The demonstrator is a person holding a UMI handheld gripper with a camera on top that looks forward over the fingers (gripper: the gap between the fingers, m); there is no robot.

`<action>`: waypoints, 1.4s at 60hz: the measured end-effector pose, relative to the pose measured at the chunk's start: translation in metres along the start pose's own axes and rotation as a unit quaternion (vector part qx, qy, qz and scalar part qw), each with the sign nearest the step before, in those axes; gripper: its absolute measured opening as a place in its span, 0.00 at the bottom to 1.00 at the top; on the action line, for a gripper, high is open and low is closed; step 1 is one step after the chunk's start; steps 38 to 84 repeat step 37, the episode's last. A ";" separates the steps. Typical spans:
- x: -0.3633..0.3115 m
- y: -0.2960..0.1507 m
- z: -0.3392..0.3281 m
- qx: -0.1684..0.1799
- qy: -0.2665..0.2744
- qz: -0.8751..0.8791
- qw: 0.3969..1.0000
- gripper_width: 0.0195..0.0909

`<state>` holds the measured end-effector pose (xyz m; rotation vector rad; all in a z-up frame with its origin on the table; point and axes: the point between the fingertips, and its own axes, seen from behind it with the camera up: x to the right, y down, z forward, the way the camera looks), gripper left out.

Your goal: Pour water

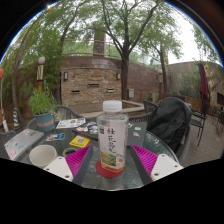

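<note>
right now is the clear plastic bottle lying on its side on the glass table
No, the clear plastic bottle with a white cap stands upright on the round glass table, between the open gripper fingers.

A round glass desk [150, 170] carries scattered cards and a yellow packet [79, 142]. A potted plant [42, 104] stands at its far left, a dark chair [170, 120] to the right. Beyond rise a stone wall [90, 85] and trees [125, 30].
</note>
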<state>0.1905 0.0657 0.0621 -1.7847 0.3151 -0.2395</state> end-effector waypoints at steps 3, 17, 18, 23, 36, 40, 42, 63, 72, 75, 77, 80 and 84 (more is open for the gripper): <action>0.003 -0.003 -0.014 0.000 0.005 -0.017 1.000 0.90; 0.015 0.017 -0.112 -0.029 0.022 -0.009 0.999 0.90; 0.015 0.018 -0.119 -0.031 0.020 -0.008 0.999 0.90; 0.015 0.015 -0.160 -0.029 0.021 -0.007 0.999 0.90; 0.001 -0.005 -0.256 0.012 0.003 0.014 1.000 0.90; 0.001 -0.008 -0.265 0.016 0.001 0.015 1.000 0.89; 0.001 -0.008 -0.265 0.016 0.001 0.015 1.000 0.89; 0.001 -0.008 -0.265 0.016 0.001 0.015 1.000 0.89; 0.001 -0.008 -0.265 0.016 0.001 0.015 1.000 0.89; 0.001 -0.008 -0.265 0.016 0.001 0.015 1.000 0.89; 0.001 -0.008 -0.265 0.016 0.001 0.015 1.000 0.89; 0.001 -0.008 -0.265 0.016 0.001 0.015 1.000 0.89; 0.001 -0.008 -0.265 0.016 0.001 0.015 1.000 0.89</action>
